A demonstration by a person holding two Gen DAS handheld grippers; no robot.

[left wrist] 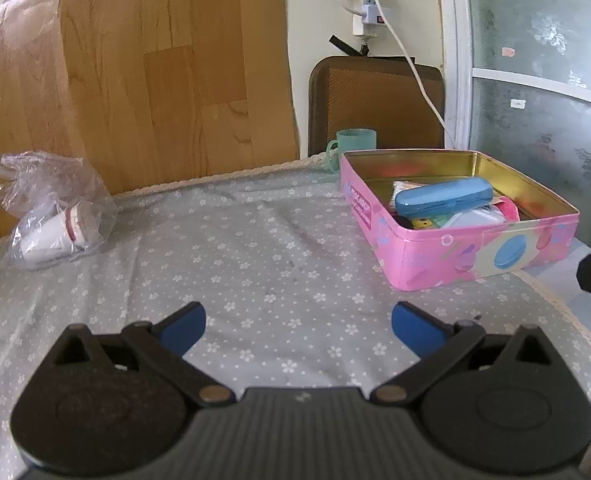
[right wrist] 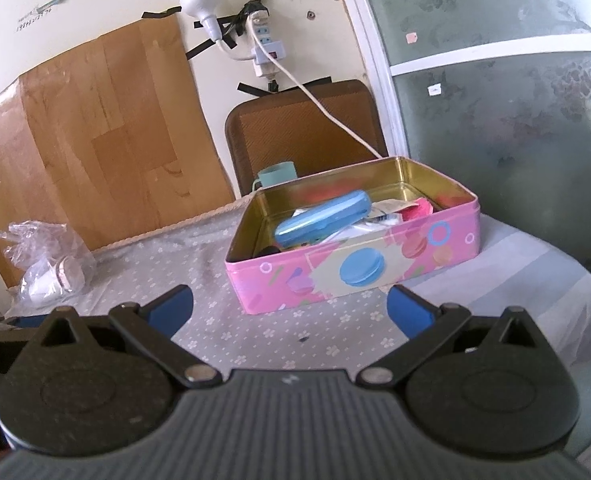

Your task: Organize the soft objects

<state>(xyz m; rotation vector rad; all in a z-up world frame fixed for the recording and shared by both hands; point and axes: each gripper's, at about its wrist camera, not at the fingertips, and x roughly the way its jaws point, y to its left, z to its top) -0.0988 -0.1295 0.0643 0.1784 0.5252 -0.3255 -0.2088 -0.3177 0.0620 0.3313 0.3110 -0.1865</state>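
A pink tin box [left wrist: 483, 254] with a gold inside stands open on the right of the table; it also shows in the right wrist view [right wrist: 295, 280]. In it lie a blue case [left wrist: 443, 197] [right wrist: 321, 218] and several small packets. A clear plastic bag [left wrist: 51, 208] [right wrist: 45, 266] with white and red items lies at the table's far left. My left gripper [left wrist: 298, 322] is open and empty above the cloth, left of the box. My right gripper [right wrist: 289, 306] is open and empty just in front of the box.
A teal cup [left wrist: 355, 142] [right wrist: 277, 174] stands behind the box by a brown chair back [left wrist: 375, 96]. A wood-pattern sheet [left wrist: 155, 72] leans on the wall. A white cord [left wrist: 411, 64] hangs over the chair. A frosted glass door [left wrist: 543, 80] is at the right. The table has a flowered cloth [left wrist: 255, 256].
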